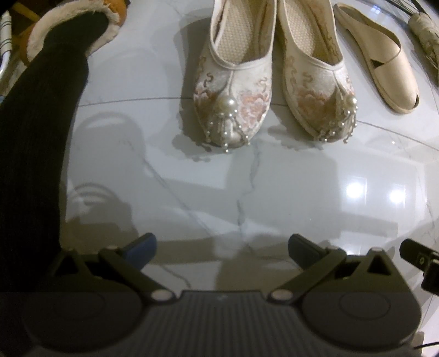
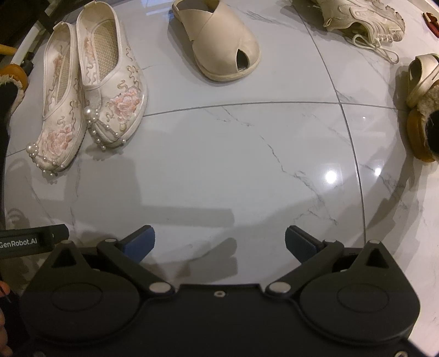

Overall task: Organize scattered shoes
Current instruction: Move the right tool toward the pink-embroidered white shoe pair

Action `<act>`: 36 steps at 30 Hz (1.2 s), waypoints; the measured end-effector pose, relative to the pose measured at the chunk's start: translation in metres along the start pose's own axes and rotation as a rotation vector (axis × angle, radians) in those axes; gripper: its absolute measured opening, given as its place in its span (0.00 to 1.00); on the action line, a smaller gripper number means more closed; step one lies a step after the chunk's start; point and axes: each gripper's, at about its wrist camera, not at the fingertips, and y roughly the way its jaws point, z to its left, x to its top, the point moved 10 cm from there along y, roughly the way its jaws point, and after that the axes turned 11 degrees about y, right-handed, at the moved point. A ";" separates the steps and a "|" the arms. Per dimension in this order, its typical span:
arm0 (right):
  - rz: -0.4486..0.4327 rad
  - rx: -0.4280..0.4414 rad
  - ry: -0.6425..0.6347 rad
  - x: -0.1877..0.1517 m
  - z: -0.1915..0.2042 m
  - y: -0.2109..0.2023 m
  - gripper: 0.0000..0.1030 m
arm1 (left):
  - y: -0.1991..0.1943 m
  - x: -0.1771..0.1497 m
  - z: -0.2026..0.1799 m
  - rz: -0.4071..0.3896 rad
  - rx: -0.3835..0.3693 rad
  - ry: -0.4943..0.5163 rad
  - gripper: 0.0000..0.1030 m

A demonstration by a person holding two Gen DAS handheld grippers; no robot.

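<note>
Two white embroidered flats with pearl tassels stand side by side on the marble floor, one [image 1: 233, 82] left of the other [image 1: 315, 79]; in the right wrist view the same pair [image 2: 63, 109] [image 2: 115, 82] lies at the upper left. A beige peep-toe slipper [image 1: 384, 71] [image 2: 222, 46] sits to their right. My left gripper [image 1: 222, 248] hovers open well short of the flats, nothing between its blue pads. My right gripper [image 2: 219, 244] is open too, over bare tile.
A person's leg in a black stocking [image 1: 41, 137] with a fur-lined slipper [image 1: 74, 24] fills the left side. A cream sneaker [image 2: 362, 22] lies at the upper right, and a gold sandal [image 2: 422, 79] beside another fur-lined slipper [image 2: 422, 131]. A folded umbrella [image 1: 425, 33] lies far right.
</note>
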 end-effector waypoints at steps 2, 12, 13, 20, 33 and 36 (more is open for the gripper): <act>-0.001 0.001 -0.001 0.001 0.001 -0.001 1.00 | 0.000 -0.001 -0.002 0.000 0.000 0.000 0.99; -0.009 0.002 -0.003 0.000 -0.001 0.004 1.00 | 0.003 -0.005 -0.010 -0.002 -0.001 -0.003 0.99; -0.010 0.003 -0.004 -0.001 -0.002 0.006 1.00 | 0.004 -0.002 -0.001 0.000 -0.003 -0.001 0.99; -0.146 0.061 -0.011 0.015 0.007 -0.001 1.00 | 0.004 0.001 0.004 -0.007 0.030 0.003 0.99; -0.076 0.008 -0.008 0.009 0.000 0.003 1.00 | -0.005 0.012 0.008 -0.109 0.068 0.021 0.99; -0.085 0.028 -0.001 0.011 0.001 0.003 1.00 | -0.005 0.012 0.005 -0.117 0.032 0.014 0.99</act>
